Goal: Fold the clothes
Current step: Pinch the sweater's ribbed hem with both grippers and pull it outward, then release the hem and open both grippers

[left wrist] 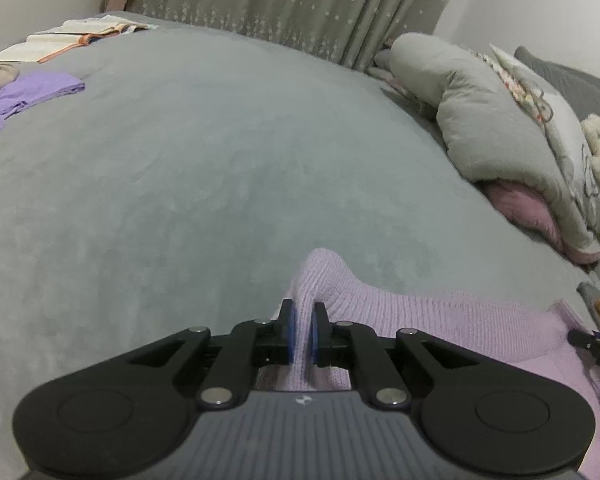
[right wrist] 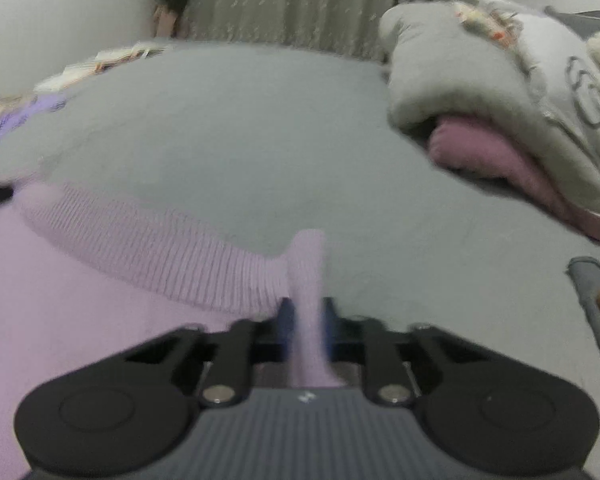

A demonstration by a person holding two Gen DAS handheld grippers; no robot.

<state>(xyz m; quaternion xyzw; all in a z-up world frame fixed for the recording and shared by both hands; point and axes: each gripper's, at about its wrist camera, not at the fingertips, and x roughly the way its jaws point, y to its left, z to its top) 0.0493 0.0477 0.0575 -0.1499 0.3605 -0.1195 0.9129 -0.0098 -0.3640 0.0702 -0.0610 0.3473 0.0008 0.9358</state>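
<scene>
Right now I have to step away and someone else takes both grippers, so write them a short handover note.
Left gripper: shut on a pinch of the pale purple sweater's ribbed edge.
Right gripper: shut on the same ribbed edge further along; that view is blurred.
The sweater hangs between the two grippers over the grey bed.
A purple garment lies at the bed's far left, not neatly folded.
Done: both ends gripped. No fold is visible.
Left: spread it flat on the bed, fold it, then the other garment.

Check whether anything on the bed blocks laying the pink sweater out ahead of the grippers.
Nothing visible does. Both grippers, left and right, grip the sweater; the bed ahead is bare. The purple garment and pillows lie at the sides.
</scene>
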